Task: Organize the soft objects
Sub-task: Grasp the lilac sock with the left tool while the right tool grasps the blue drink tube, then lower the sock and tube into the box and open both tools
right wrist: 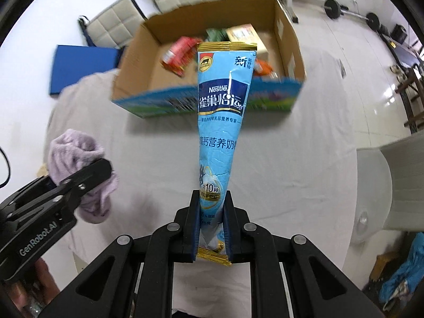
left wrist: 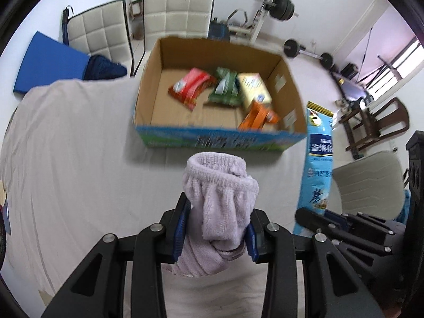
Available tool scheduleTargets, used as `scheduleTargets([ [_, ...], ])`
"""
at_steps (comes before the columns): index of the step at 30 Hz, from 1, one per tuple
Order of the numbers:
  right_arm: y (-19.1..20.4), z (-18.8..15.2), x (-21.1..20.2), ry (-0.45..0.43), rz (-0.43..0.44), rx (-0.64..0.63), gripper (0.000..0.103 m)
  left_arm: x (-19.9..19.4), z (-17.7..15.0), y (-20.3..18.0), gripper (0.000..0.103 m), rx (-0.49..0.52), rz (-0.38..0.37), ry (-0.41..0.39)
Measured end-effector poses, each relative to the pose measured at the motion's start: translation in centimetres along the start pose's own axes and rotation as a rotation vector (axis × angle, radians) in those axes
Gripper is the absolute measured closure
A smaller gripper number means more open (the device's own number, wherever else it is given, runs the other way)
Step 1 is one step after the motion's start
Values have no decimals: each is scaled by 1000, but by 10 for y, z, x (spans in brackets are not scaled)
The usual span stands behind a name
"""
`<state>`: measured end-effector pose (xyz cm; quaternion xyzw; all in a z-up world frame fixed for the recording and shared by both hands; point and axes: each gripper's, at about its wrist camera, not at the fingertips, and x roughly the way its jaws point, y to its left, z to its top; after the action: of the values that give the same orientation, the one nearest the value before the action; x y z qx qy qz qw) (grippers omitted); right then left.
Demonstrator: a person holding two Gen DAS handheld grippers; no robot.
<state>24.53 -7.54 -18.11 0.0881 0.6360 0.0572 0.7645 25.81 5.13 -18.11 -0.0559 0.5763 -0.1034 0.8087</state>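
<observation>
Mid-carry, both hands loaded. Left gripper (left wrist: 216, 228) jaws clamped on lilac towel (left wrist: 220, 198); right gripper (right wrist: 212, 225) jaws pinching blue milk-powder pouch (right wrist: 222, 122) by its bottom end. Both above counter, short of cardboard box (left wrist: 212, 137). Next, prob.: reach over rim, release inside w/ other packets.

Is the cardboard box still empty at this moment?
No: the cardboard box already holds red, green, yellow and orange packets.
</observation>
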Motion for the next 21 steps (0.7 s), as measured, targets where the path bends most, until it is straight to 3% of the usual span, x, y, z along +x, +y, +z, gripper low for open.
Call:
scheduleTargets([
  [8,28,53,-39,-94,42,-38,88,-3,71,14,69,-78,-81,-30],
  [16,26,134,7,-84,125,98,88,49,135,42,69,-204,-122,54],
  [21,17,168,58,-41,117,162,88,91,154,57,69,-250,-112,126],
])
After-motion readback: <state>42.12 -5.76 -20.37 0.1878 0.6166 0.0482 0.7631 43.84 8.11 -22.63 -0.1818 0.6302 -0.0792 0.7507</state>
